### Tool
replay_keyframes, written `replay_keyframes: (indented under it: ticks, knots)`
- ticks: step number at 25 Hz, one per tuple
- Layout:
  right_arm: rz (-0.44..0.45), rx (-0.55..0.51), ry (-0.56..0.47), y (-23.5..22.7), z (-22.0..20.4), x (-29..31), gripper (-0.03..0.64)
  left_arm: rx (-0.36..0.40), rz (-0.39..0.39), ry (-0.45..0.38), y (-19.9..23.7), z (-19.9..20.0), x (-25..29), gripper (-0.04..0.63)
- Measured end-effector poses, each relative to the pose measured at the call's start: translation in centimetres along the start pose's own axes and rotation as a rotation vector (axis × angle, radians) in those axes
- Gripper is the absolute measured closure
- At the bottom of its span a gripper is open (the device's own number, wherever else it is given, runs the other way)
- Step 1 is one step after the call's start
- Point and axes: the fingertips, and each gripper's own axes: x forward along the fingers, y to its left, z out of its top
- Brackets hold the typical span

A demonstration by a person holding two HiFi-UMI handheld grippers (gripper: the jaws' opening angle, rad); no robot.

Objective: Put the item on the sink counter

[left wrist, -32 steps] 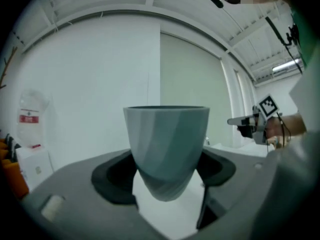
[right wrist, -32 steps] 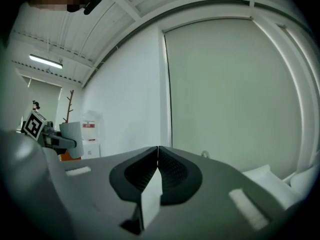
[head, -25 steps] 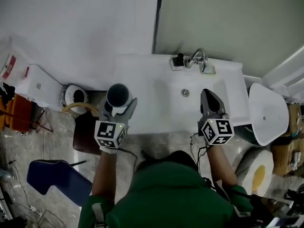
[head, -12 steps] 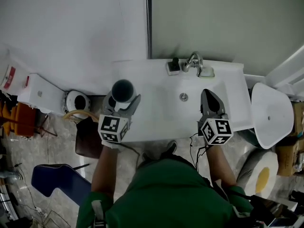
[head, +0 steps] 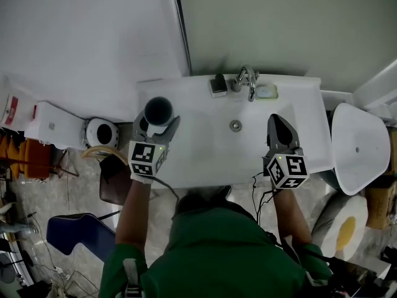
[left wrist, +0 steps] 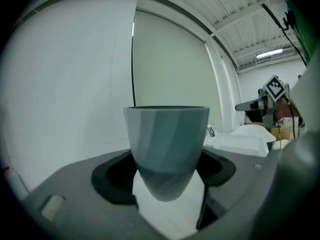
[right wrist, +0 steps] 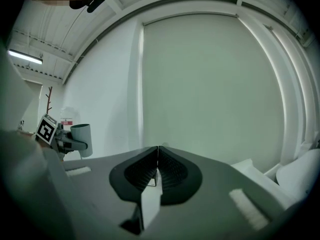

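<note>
A grey-blue cup (head: 158, 110) (left wrist: 166, 144) stands upright between the jaws of my left gripper (head: 157, 121), which is shut on it over the left end of the white sink counter (head: 186, 160). The same cup (right wrist: 81, 139) shows small at the left in the right gripper view. My right gripper (head: 280, 129) hovers over the right side of the basin with its jaws shut and nothing between them (right wrist: 157, 156). The drain (head: 236, 126) lies between the two grippers.
A tap (head: 248, 79), a dark soap holder (head: 218, 85) and a pale soap dish (head: 267, 91) stand at the back of the basin. A toilet (head: 356, 148) is at the right; a white tank (head: 53, 126), round bin (head: 101, 133) and blue stool (head: 74, 241) at the left.
Both grippers have moved forward toward the wall over the sink. The cup, earlier off the counter's left front corner, is now over the counter's left end. Neither gripper's jaws changed.
</note>
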Motion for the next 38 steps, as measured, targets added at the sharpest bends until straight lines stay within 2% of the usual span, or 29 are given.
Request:
replay_keyframes:
  ticks: [7,17,24,30,38]
  knots:
    - [-0.08,0.005,0.059,-1.7,-2.0,0.5,0.615,0.016,-0.085,0.008,0.4,-1.9,6.2,0.239]
    - [-0.265,-0.047,0.146,-2.8,-2.9,-1.3,0.615,0.062,-0.237,0.01,1.2,-6.2,15.2,0.239]
    - [-0.369,-0.025,0.203,-3.4,-4.4,-2.9,0.615,0.025,-0.307,0.043,0.5,-10.2,20.4,0.241]
    - [-0.409,-0.01,0.243,-3.6,-5.9,-3.6,0.615,0.03,-0.327,0.078,0.0,-13.1,23.4,0.241]
    - [-0.409,0.009,0.289,-3.1,-7.5,-3.0,0.615,0.02,-0.34,0.088,-0.2,-14.7,26.1,0.241]
